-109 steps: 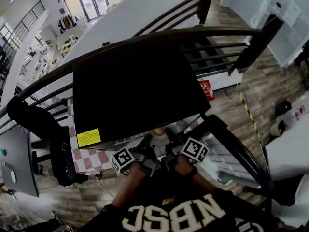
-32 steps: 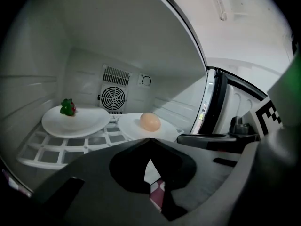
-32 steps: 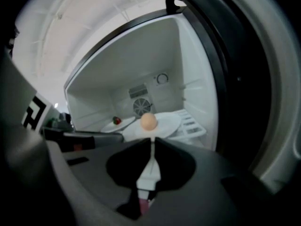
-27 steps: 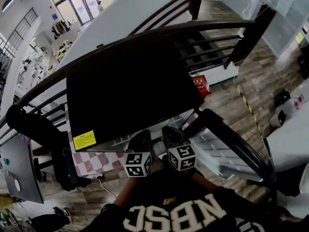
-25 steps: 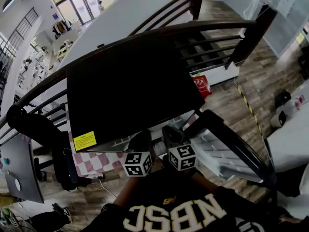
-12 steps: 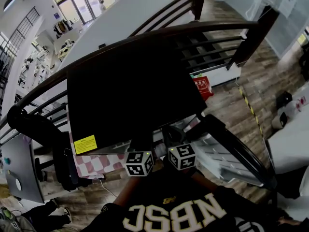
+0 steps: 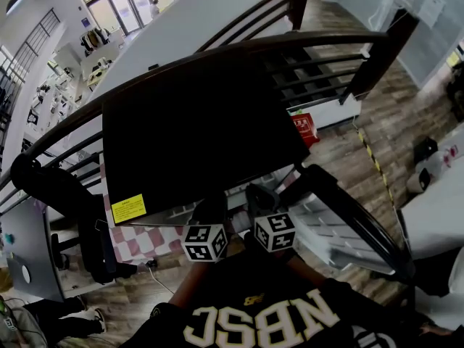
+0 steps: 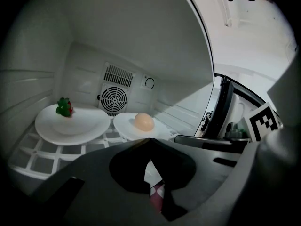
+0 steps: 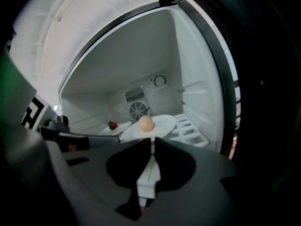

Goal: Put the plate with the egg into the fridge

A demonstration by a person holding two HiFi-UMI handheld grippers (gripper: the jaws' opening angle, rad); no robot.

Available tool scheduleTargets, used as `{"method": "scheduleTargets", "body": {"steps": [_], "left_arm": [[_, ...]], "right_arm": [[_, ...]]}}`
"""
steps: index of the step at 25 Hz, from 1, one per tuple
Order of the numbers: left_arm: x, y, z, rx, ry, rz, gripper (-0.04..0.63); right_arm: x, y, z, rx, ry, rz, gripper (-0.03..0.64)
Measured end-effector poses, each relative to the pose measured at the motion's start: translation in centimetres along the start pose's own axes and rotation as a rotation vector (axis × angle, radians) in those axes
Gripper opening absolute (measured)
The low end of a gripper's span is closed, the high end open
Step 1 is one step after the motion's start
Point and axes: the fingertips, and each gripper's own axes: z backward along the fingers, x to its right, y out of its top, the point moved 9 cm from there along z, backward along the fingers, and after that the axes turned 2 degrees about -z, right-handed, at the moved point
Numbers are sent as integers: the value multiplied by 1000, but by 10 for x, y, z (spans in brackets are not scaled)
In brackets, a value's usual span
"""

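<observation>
Inside the fridge (image 8: 141,41), the plate (image 8: 123,126) with the egg (image 8: 144,121) sits on the shelf (image 8: 28,160); the right gripper (image 9: 151,141) looks pinched on its rim; the left gripper (image 8: 149,144) is clenched, empty; only letting go remains, I'd say.

Off-task stuff: second white plate (image 8: 81,127) on the rack inside, with a small red-and-green item (image 8: 64,107) on it (strawberry-looking, can't confirm). Outside: a dark curved railing (image 7: 217,53) wraps around the back, with a dark bundle (image 7: 40,180) hanging at its left end. Wood-plank floor (image 7: 341,158) beyond the rail, red box (image 7: 305,130) standing on it. Pink-and-white checkered cloth (image 7: 145,241) low left. Grey monitor back (image 7: 22,259) at far left edge. White table (image 7: 435,223) at right edge.
</observation>
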Motion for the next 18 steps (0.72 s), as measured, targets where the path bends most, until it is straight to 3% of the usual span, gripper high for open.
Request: {"method": "scheduleTargets", "body": {"steps": [18], "left_arm": [[15,1,90,172,36,-84,20]], "right_arm": [[-35,5,86,174,-24,80,37]]}}
